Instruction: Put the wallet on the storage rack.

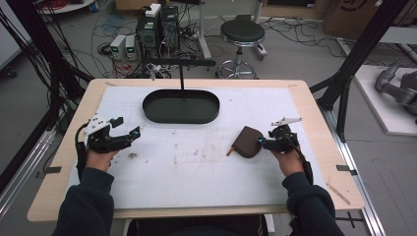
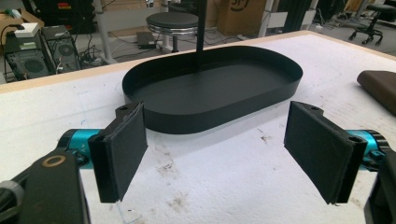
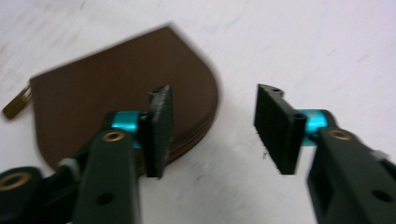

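Brown pouch point(image 1: 247, 142) lying flat on white desk point(image 1: 196, 172), right of centre, zipper pull sticking out at its left end. I'm holding right gripper point(image 3: 210, 128) just at pouch's rounded edge, jaws partly apart, gripping nothing; one jaw over pouch, other over bare desk. Left gripper point(image 2: 217, 154) well apart at desk's left, jaws spread wide, empty, facing black oval tray point(image 2: 210, 88) at far side.

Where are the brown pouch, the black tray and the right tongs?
brown pouch point(image 1: 247, 142): high view, middle of its leather face.
black tray point(image 2: 285, 88): left gripper view, right part of its wall.
right tongs point(image 3: 210, 130): right gripper view, midway between the two pads.
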